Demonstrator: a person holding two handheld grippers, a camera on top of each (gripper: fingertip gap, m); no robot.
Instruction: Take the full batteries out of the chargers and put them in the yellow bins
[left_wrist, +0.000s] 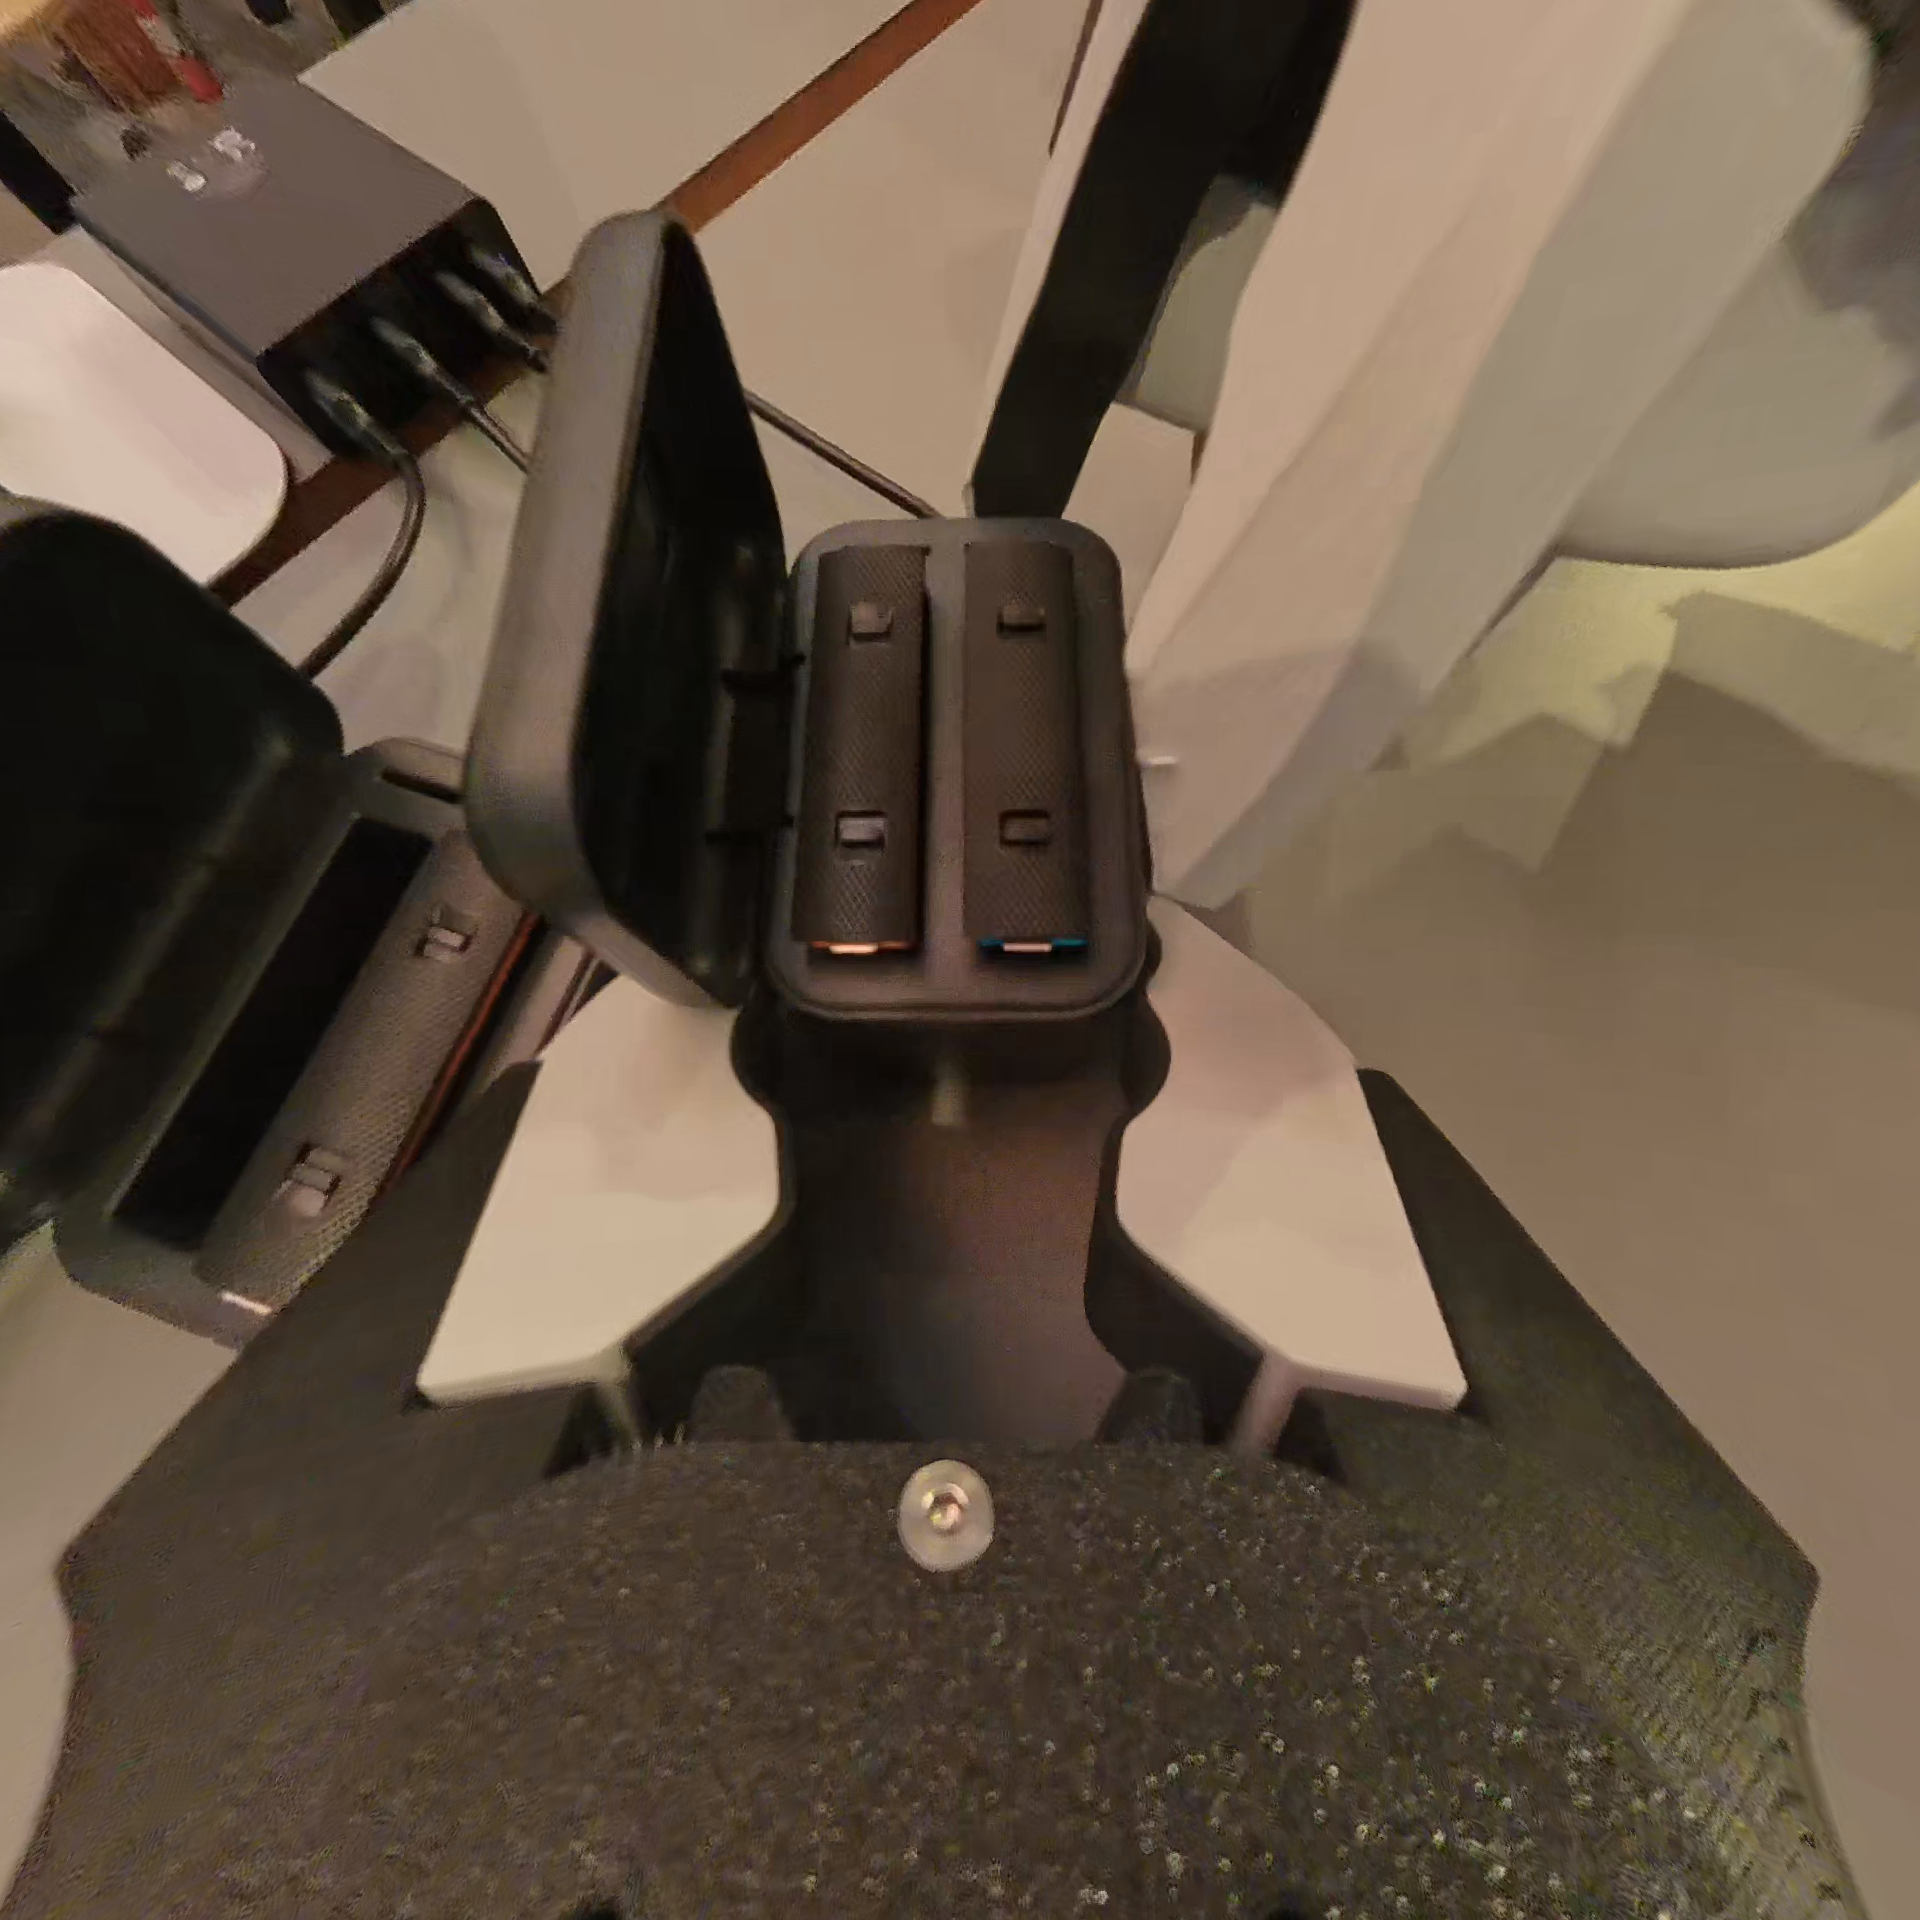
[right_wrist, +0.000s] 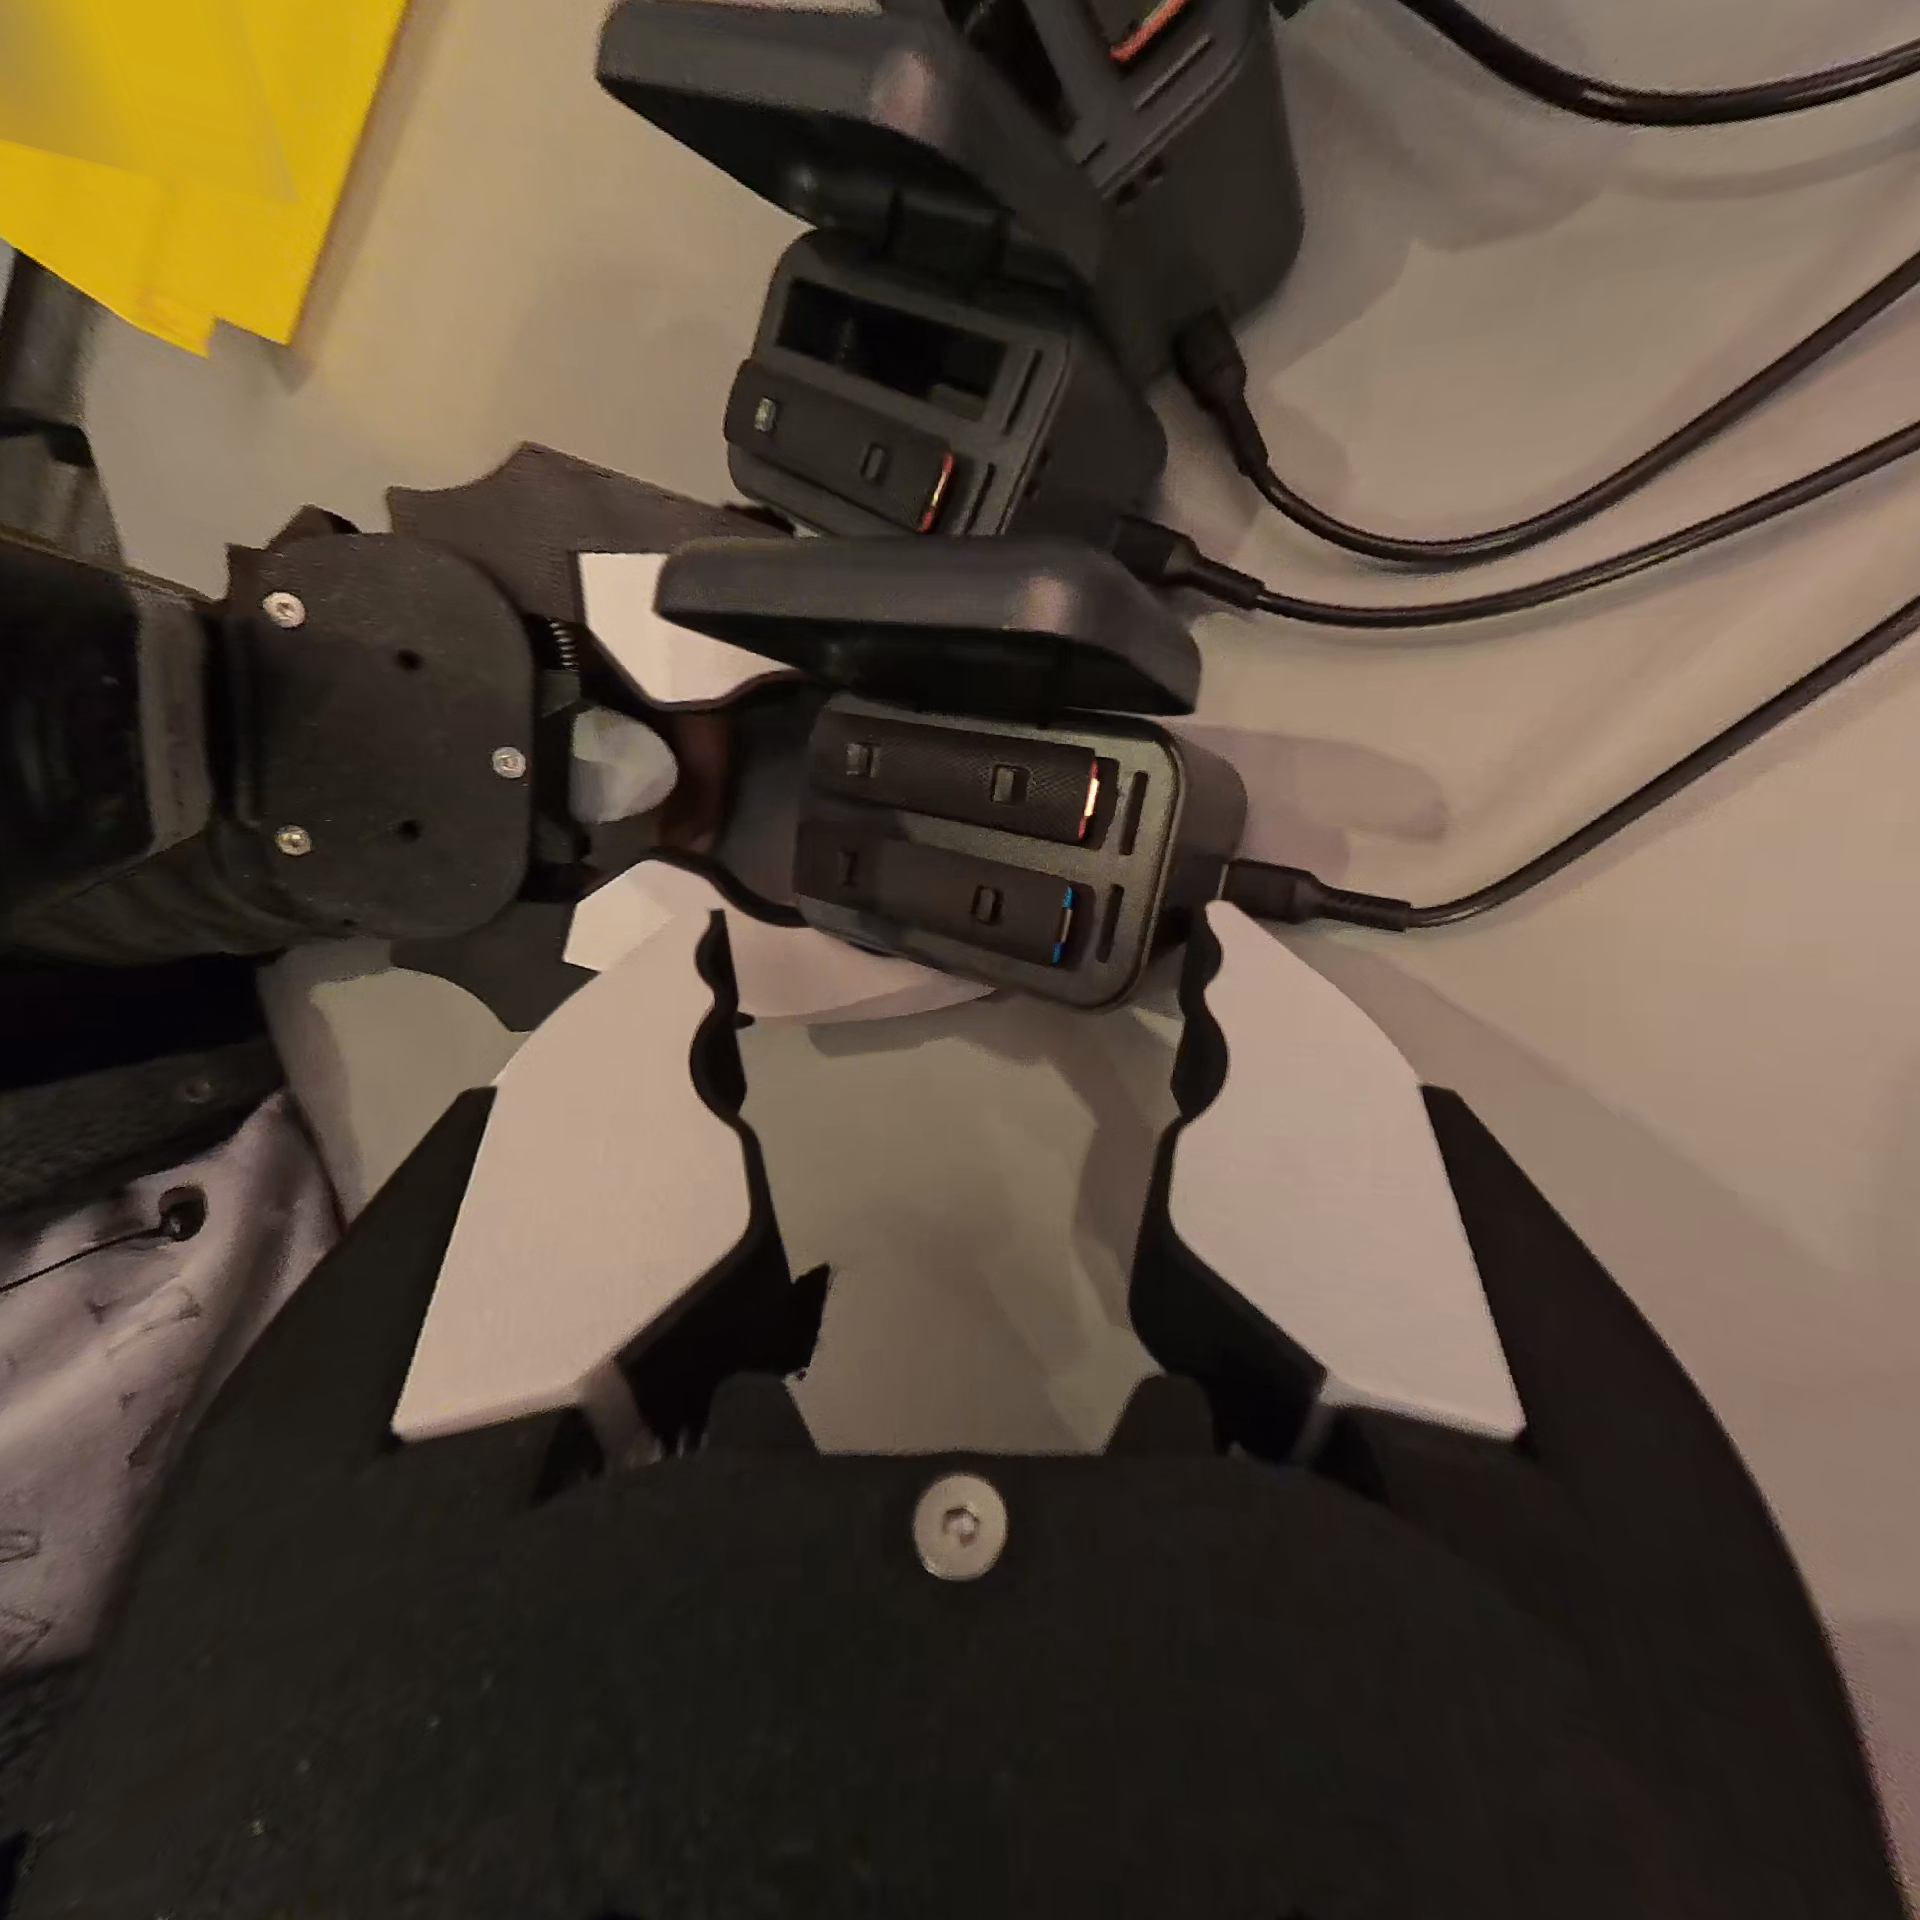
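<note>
A black charger (left_wrist: 1101, 966) sits with its lid (left_wrist: 623, 623) open and two black batteries in it, one orange-tipped (left_wrist: 857, 748), one blue-tipped (left_wrist: 1029, 748). My left gripper (left_wrist: 945, 1049) is shut on the charger's near end. In the right wrist view it reaches in from the left (right_wrist: 758, 800) and holds the same charger (right_wrist: 1153, 821). My right gripper (right_wrist: 956, 935) is open and empty, its fingertips at the charger's side by the blue-tipped battery (right_wrist: 966, 904). A yellow bin (right_wrist: 177, 156) is at the top left.
A second open charger (right_wrist: 894, 416) behind holds one red-tipped battery beside an empty slot; it also shows at the left (left_wrist: 291, 1039). A third charger (right_wrist: 1143, 83) is farther back. Black cables (right_wrist: 1558, 540) run right. A black power hub (left_wrist: 270, 239) is at the back left. The gap from one gripper's tips to the other's is roughly 5 cm. From either gripper's tips it is about 20 cm to the black power hub (left_wrist: 270, 239).
</note>
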